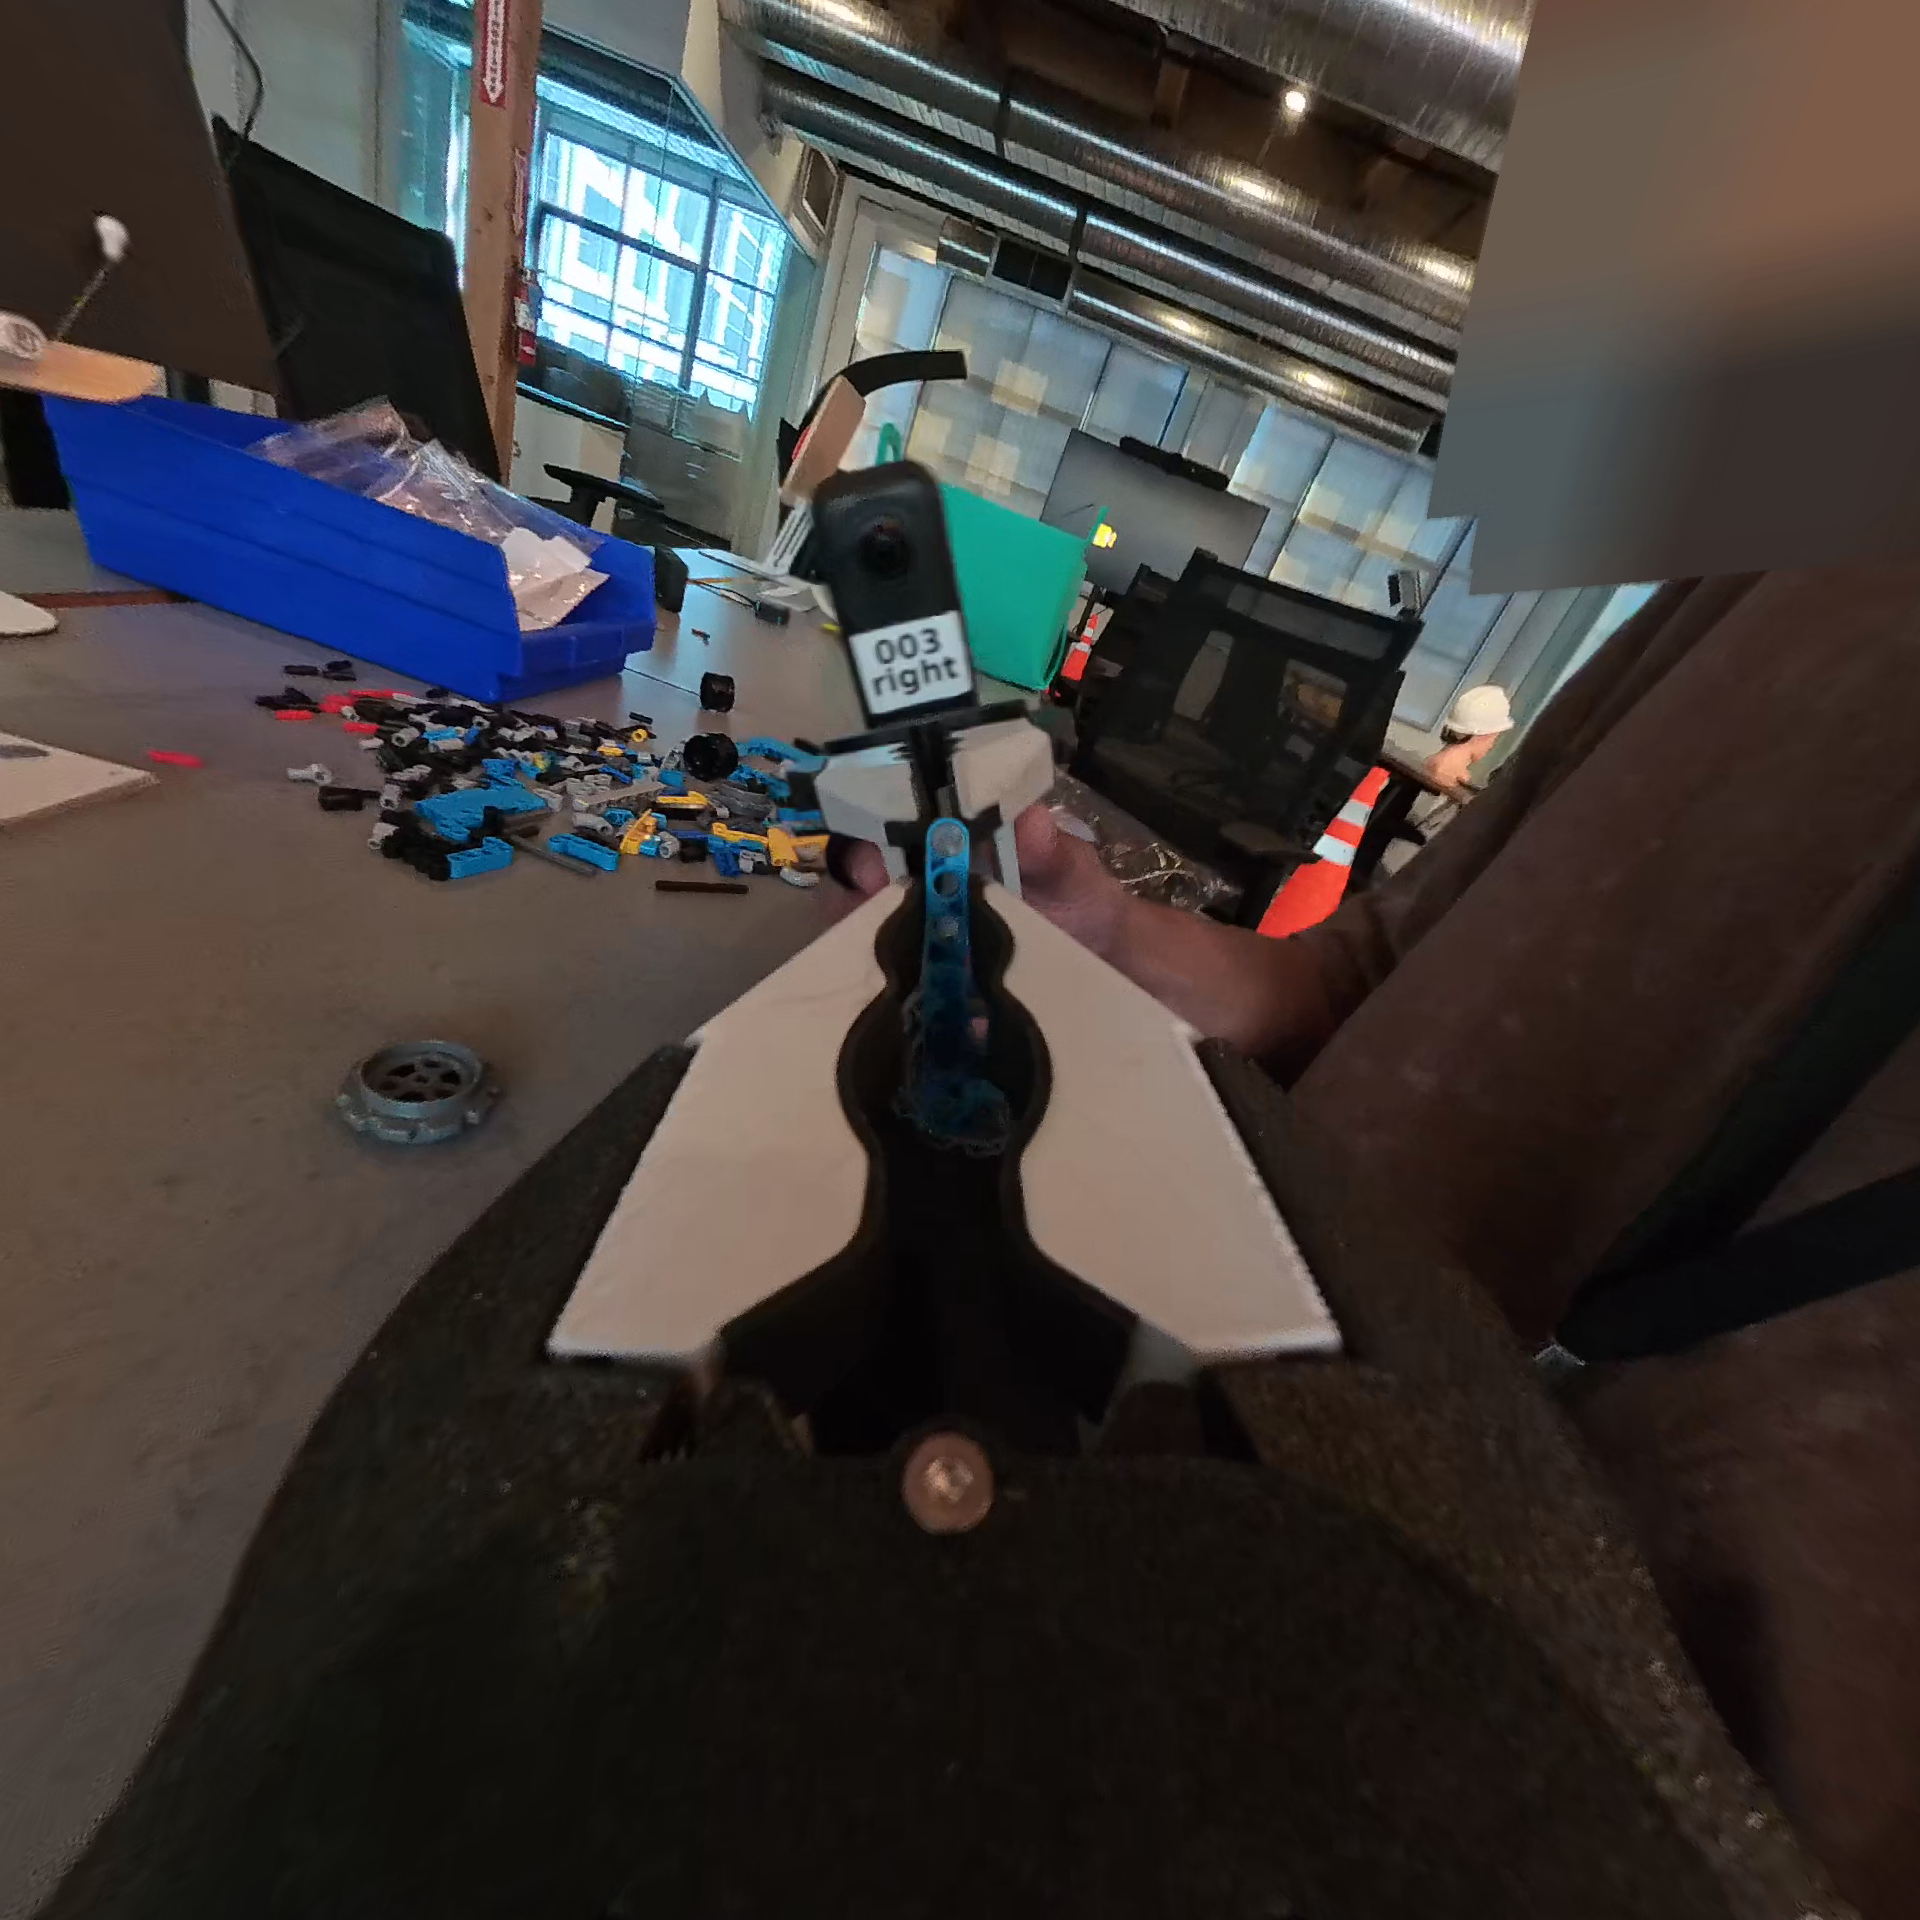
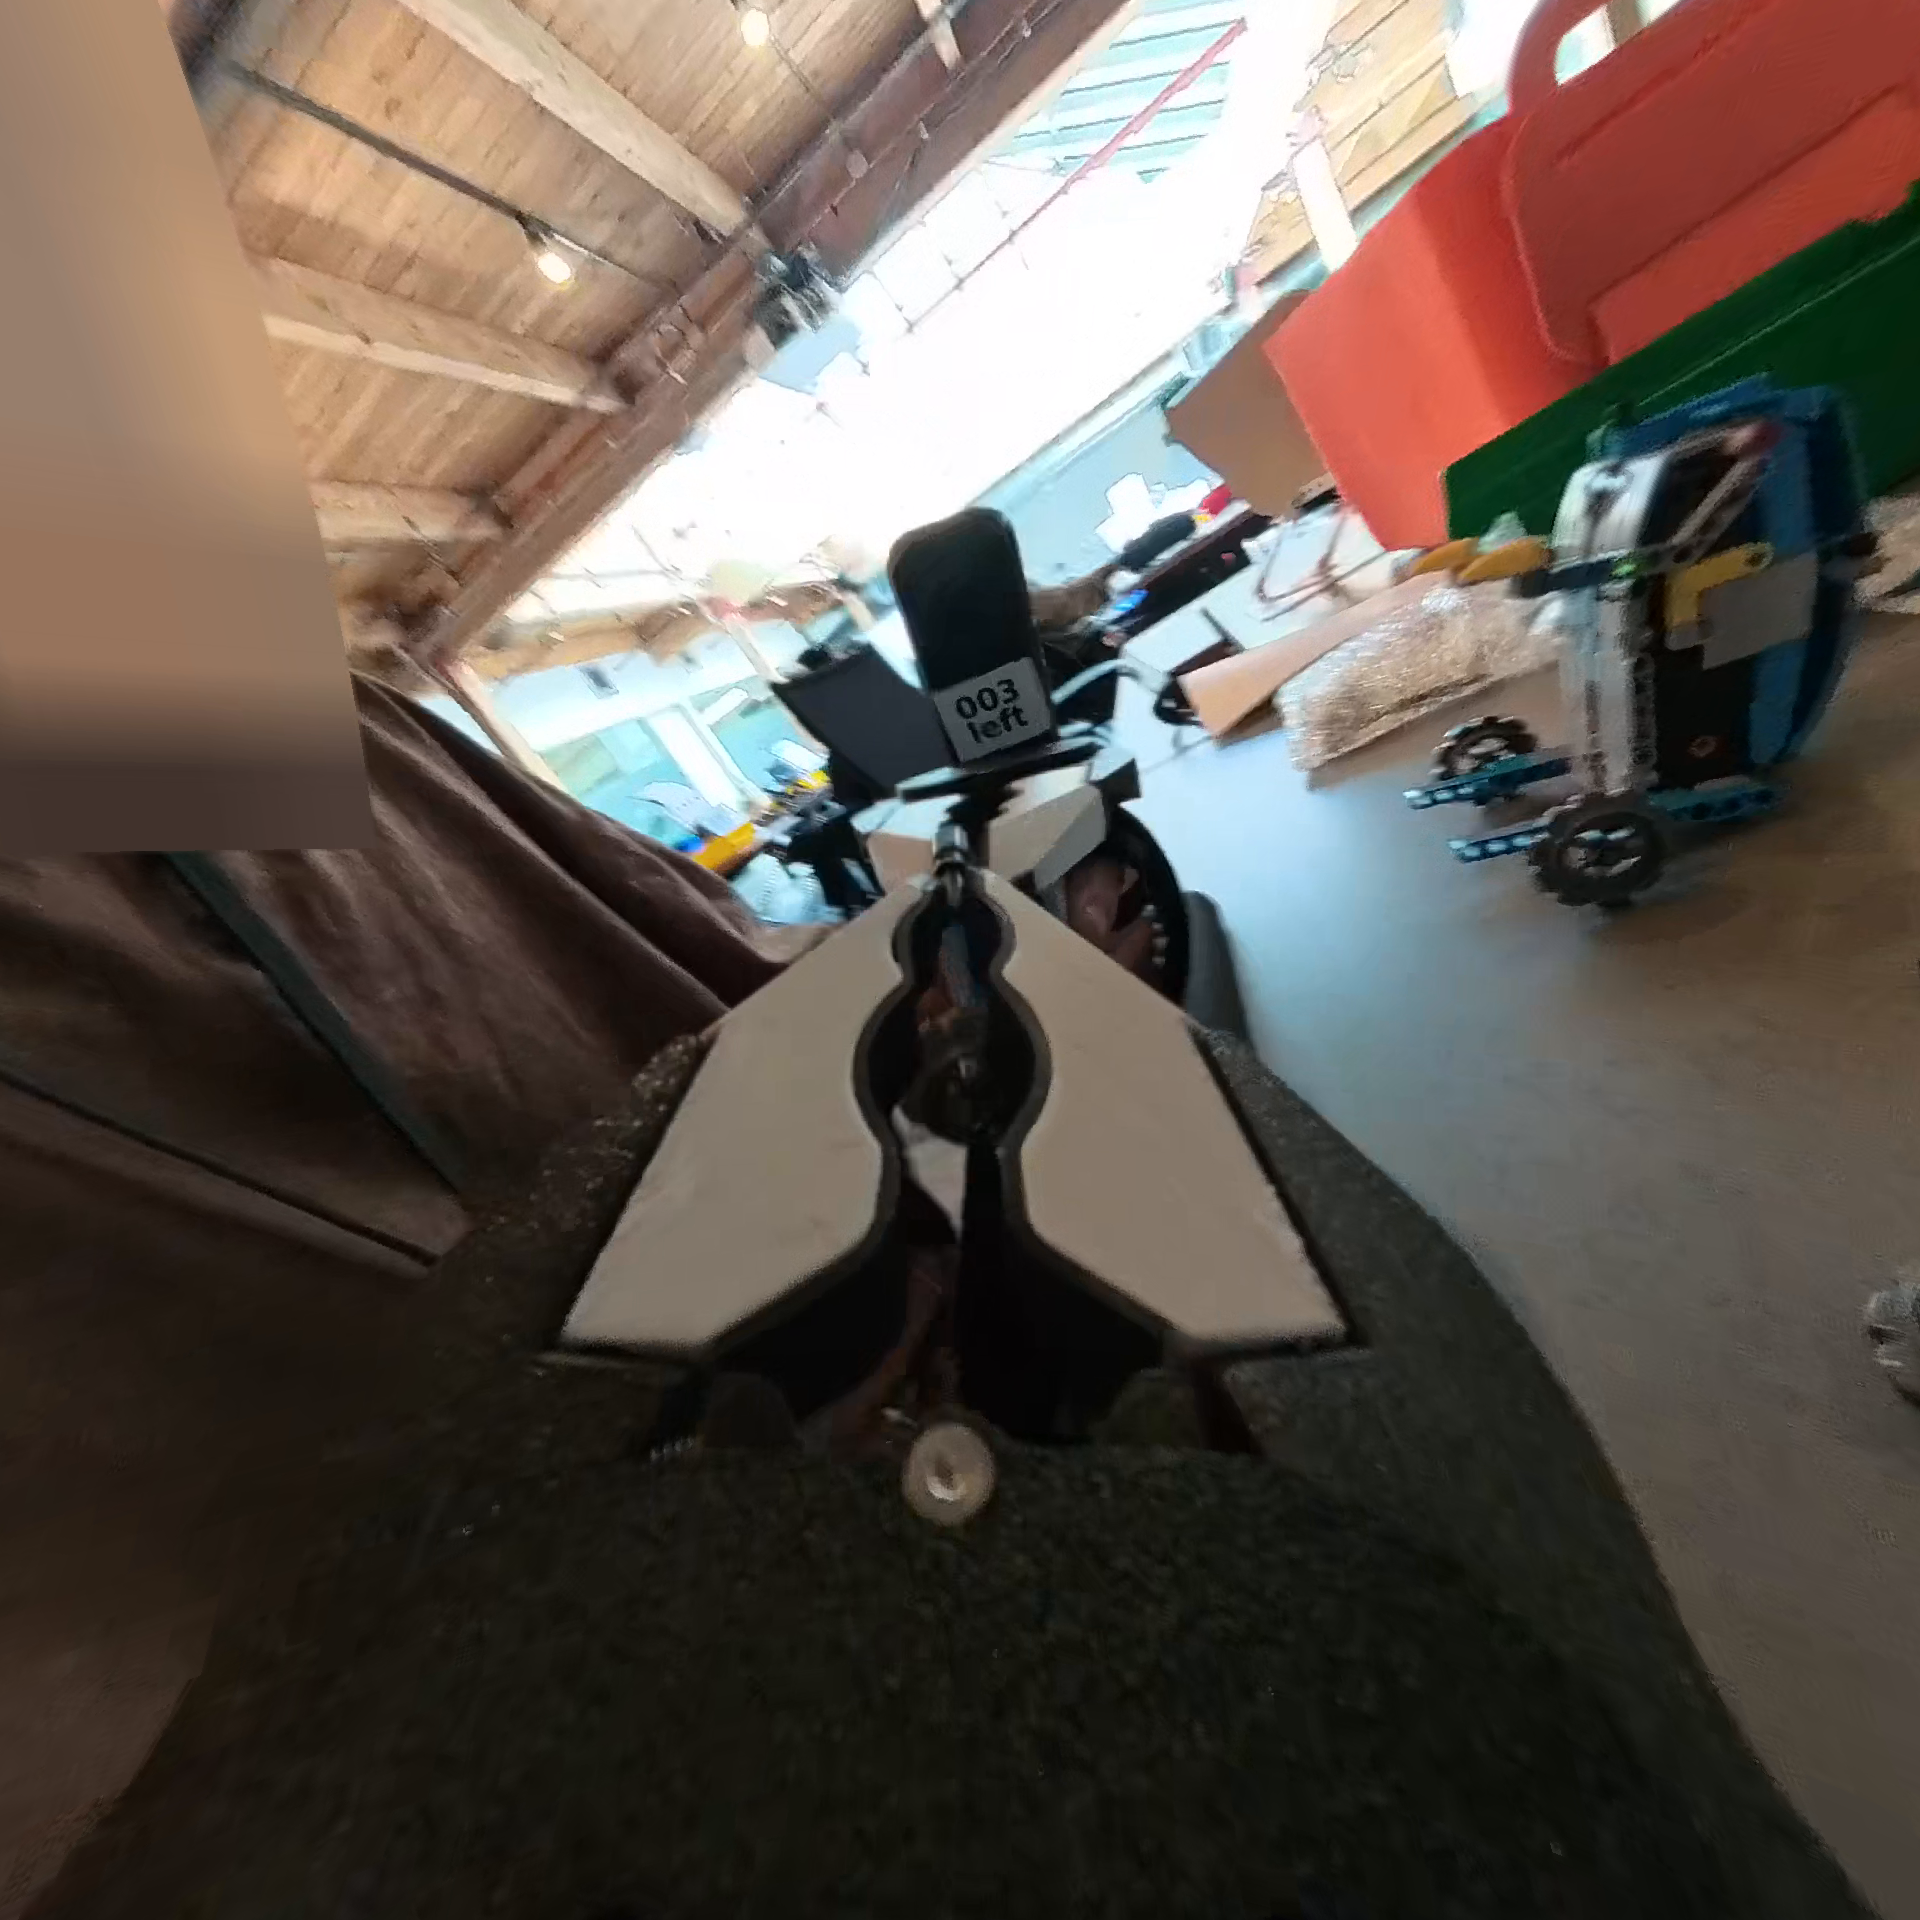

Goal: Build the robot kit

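Note:
My left gripper [image 1: 945, 896] is shut on a blue perforated beam [image 1: 948, 935], which stands on edge between the white fingers [image 1: 790, 1122]. The beam's far tip reaches the right gripper [image 1: 940, 816], held opposite by a hand [image 1: 1070, 883] and carrying a black camera. In the right wrist view my right gripper [image 2: 956, 896] is shut on a small dark part [image 2: 964, 997], blurred, with its tip against the left gripper [image 2: 961, 844]. Both grippers are above the grey table [image 1: 208, 1039], tip to tip.
A pile of blue, black and yellow building pieces [image 1: 561, 790] lies left of the grippers, with a blue bin [image 1: 312, 551] of plastic bags behind it. A grey round part [image 1: 416, 1091] lies nearer. A built wheeled model [image 2: 1704, 644] stands at the right. A brown sleeve [image 1: 1558, 935] fills the near side. Less than 4 cm separates the two grippers' tips. Both grippers' tips are roughly 25 cm from the built wheeled model [image 2: 1704, 644].

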